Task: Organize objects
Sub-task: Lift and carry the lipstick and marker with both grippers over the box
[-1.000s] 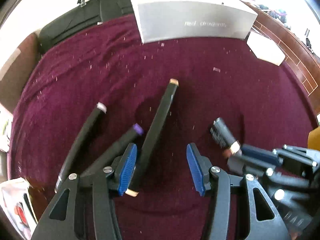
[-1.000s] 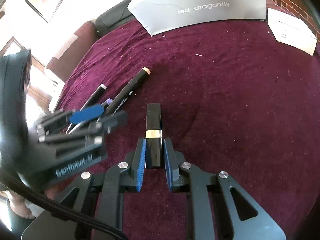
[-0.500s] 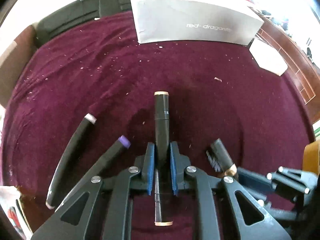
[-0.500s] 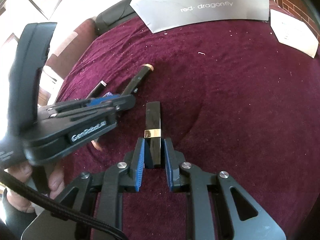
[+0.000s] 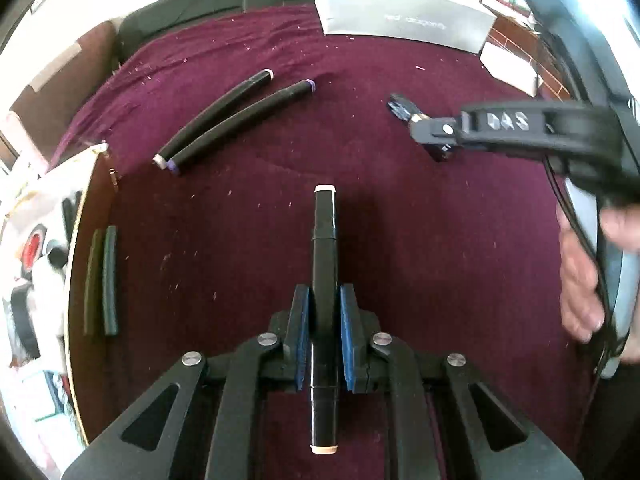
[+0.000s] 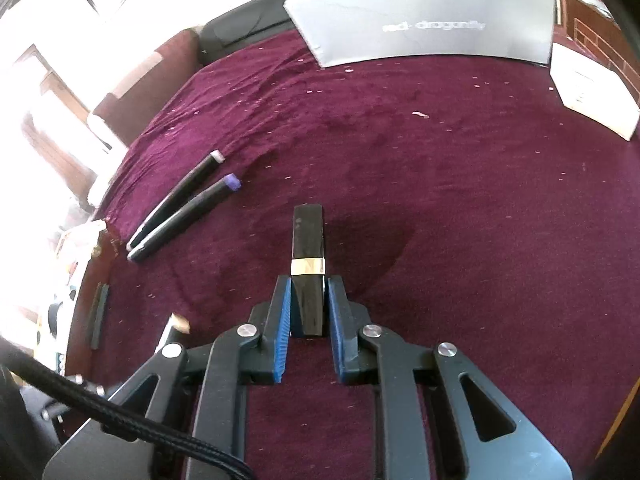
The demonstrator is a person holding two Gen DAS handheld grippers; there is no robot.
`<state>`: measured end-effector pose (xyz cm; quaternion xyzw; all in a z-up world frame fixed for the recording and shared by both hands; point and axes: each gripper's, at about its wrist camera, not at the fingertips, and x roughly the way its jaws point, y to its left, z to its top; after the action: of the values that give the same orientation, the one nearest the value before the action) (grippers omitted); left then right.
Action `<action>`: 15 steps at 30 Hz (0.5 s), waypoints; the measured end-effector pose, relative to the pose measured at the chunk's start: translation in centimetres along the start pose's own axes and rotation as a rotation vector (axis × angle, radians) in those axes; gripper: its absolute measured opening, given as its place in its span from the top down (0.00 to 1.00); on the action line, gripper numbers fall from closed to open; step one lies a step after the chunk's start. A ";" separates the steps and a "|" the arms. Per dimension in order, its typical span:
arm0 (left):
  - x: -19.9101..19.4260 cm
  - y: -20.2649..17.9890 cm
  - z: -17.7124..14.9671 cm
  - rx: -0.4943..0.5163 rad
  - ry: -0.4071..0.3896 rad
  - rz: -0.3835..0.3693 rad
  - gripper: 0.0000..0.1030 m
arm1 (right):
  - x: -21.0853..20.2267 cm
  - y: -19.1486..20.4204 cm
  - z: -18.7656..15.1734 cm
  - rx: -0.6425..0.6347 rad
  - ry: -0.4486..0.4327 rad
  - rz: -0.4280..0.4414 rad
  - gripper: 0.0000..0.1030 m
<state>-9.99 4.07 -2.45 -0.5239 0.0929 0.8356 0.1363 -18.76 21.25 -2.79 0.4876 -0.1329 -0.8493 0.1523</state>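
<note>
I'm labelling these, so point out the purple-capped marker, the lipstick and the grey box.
purple-capped marker (image 5: 240, 122): left wrist view, mid-barrel
lipstick (image 6: 307, 236): right wrist view, black cap above gold band
grey box (image 6: 432, 28): right wrist view, front face

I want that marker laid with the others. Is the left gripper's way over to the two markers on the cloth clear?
Probably yes. The left gripper holds the peach-capped marker, and only bare maroon cloth lies between it and the two markers. The right gripper sits off to the other side.

Daylit fisheye views, edges bowed; glare blows out ten o'clock, right gripper (image 5: 436, 136) motion-blurred at two o'clock.
</note>
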 end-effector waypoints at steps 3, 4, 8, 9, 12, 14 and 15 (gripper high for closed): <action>0.0 0.1 0.3 -0.013 0.009 -0.016 0.89 | 0.4 0.8 -0.5 -0.025 0.012 0.005 0.85; 0.2 0.1 0.6 -0.012 0.004 -0.018 0.89 | 0.4 0.9 -0.5 -0.033 0.009 -0.001 0.86; 0.4 0.7 0.8 -0.044 -0.005 -0.041 0.89 | 0.4 1.1 -0.6 -0.047 0.009 -0.001 0.86; 0.3 0.9 0.5 -0.056 -0.009 -0.047 0.89 | 0.3 1.2 -0.6 -0.050 0.010 0.003 0.86; -0.4 1.2 -0.8 -0.081 -0.032 -0.041 0.89 | 0.1 1.4 -0.7 -0.051 0.008 0.041 0.86; -0.5 1.3 -1.7 -0.095 -0.032 -0.032 0.89 | 0.0 1.9 -0.8 -0.060 0.010 0.064 0.86; -0.8 1.3 -2.1 -0.099 -0.034 -0.028 0.89 | 0.0 2.2 -0.9 -0.065 0.016 0.078 0.86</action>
<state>-8.34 2.10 -2.62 -0.5170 0.0415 0.8460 0.1234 -17.72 19.15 -2.44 0.4835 -0.1232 -0.8427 0.2020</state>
